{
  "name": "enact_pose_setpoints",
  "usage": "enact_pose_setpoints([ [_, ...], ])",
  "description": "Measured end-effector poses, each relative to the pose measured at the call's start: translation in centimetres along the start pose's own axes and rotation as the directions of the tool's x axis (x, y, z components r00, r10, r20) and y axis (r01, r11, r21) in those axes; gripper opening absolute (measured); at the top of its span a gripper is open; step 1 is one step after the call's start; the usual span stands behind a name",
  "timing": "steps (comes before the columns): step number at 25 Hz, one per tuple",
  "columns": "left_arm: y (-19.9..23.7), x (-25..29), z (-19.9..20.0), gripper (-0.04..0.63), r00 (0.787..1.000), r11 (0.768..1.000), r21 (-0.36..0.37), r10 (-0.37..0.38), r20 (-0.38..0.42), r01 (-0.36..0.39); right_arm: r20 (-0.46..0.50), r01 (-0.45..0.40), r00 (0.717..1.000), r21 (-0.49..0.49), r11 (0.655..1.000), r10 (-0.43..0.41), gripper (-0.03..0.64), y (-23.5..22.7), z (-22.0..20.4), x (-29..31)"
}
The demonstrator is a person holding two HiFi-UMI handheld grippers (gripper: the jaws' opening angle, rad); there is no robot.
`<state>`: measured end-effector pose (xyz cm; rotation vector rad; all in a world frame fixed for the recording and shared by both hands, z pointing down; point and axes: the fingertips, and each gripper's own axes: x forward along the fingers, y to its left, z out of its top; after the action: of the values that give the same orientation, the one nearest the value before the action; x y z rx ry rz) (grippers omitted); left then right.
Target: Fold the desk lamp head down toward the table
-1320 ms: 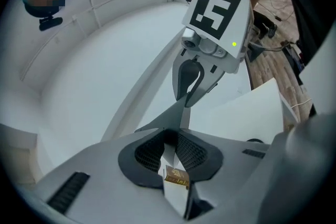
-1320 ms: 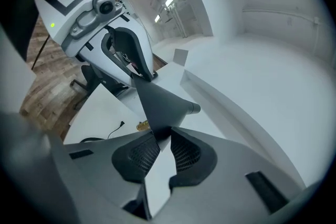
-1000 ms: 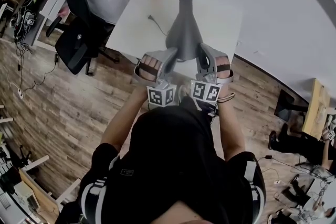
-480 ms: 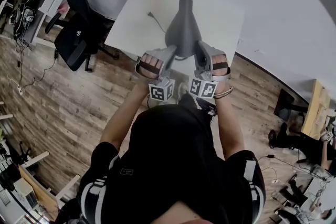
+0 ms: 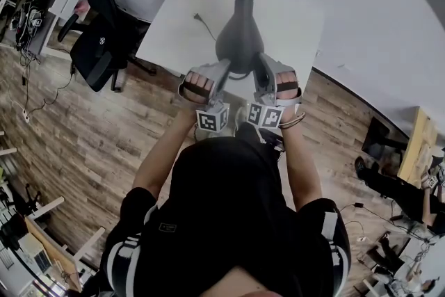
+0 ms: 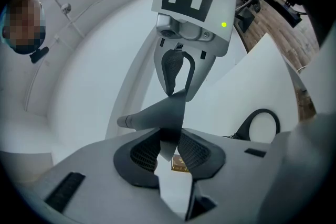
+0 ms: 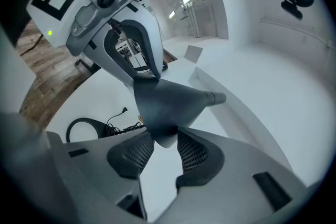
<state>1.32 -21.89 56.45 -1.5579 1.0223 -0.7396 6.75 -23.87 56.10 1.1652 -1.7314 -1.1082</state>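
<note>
While lamp head point(image 5: 240, 44) sits lower over bench point(image 5: 174, 31) than second ago, left gripper point(image 5: 224, 69) and right gripper point(image 5: 259, 66) loosen: jaws just opening, rim slack between pads.

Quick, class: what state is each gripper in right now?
Left gripper: open, jaws just opening, lamp head rim between them.
Right gripper: open, jaws just opening, lamp head rim between them.
</note>
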Motion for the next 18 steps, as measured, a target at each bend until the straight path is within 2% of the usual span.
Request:
enact_pose_setpoints([
  [14, -1.6, 1.6, -0.9, 0.147, 0.999, 1.0, 0.001, -0.004, -0.037, 0.004, 0.006, -0.032, 0.999, -0.031, 0.999, 0.032, 0.179, 1.5, -1.0, 1.7],
  [18, -2.4, 1.8, -1.1, 0.153, 0.999, 1.0, -0.018, -0.008, -0.051, 0.007, 0.013, -0.034, 0.999, -0.029, 0.999, 0.035, 0.186, 1.6, -1.3, 2.0],
])
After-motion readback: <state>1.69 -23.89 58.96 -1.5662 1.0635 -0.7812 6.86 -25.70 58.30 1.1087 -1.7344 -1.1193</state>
